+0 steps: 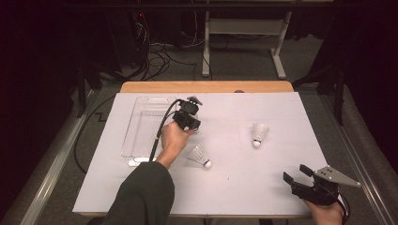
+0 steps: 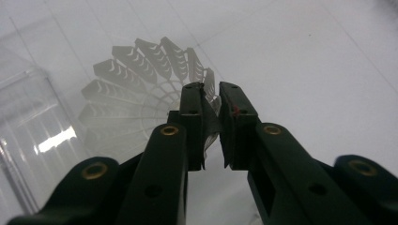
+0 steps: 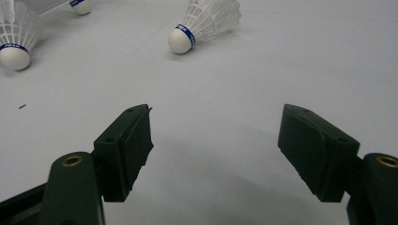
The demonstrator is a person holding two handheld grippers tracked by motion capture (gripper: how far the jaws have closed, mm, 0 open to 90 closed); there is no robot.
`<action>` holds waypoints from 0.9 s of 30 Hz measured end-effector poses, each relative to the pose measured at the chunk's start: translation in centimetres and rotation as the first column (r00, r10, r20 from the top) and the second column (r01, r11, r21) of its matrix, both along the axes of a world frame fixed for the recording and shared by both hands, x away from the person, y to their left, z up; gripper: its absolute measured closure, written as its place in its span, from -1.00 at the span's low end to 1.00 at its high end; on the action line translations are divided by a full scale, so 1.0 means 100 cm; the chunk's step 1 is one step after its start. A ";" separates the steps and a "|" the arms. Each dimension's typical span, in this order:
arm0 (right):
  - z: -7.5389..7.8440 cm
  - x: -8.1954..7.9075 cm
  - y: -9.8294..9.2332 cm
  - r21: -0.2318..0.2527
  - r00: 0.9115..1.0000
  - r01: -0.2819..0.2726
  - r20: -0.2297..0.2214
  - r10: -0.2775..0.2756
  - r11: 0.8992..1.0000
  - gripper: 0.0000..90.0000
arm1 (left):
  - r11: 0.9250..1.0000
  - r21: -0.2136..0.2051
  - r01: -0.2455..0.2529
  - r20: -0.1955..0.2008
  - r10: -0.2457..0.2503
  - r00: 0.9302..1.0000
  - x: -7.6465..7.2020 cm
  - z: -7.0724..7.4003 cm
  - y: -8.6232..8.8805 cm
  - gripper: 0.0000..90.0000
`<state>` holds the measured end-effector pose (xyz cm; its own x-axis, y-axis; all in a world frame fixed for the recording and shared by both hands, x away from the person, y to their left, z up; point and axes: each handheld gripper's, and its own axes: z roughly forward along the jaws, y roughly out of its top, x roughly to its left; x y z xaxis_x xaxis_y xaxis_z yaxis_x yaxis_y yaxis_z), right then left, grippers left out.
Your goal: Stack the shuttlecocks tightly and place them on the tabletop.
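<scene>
My left gripper (image 2: 211, 96) is shut on the feathered skirt of a white shuttlecock (image 2: 136, 89); the thin feather edge is pinched between the pads. In the high view this gripper (image 1: 190, 121) sits just right of a clear plastic tray (image 1: 141, 140). Two more shuttlecocks lie on the white table, one near the left hand (image 1: 201, 156) and one further right (image 1: 259, 133). My right gripper (image 1: 295, 172) rests at the front right corner, open and holding nothing. Its view (image 3: 216, 126) looks at both loose shuttlecocks (image 3: 204, 23) (image 3: 16, 40).
The clear tray (image 2: 28, 117) stands close at the left of the left gripper's jaws. A white sheet (image 1: 263, 187) covers the wooden table (image 1: 206, 86). Cables and table legs lie on the floor beyond the far edge.
</scene>
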<state>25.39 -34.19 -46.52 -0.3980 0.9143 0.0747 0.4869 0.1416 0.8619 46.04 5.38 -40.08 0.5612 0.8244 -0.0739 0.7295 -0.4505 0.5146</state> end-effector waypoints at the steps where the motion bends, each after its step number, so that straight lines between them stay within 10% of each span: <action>1: 0.000 0.000 0.000 0.000 1.000 0.000 0.000 0.000 1.000 -0.41 | 1.000 -0.007 0.001 0.005 -0.001 1.000 0.000 0.000 -0.001 0.76; 27: 0.000 0.000 -0.001 0.003 1.000 -0.003 0.000 0.003 1.000 -0.40 | 0.997 -0.046 0.069 0.035 -0.067 0.997 0.001 -0.001 -0.028 0.84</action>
<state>25.35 -34.24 -46.53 -0.4006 0.9130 0.0775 0.4861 0.1401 0.8626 46.13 2.55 -40.18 0.6188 0.7801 -0.0925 0.6803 -0.4731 0.5598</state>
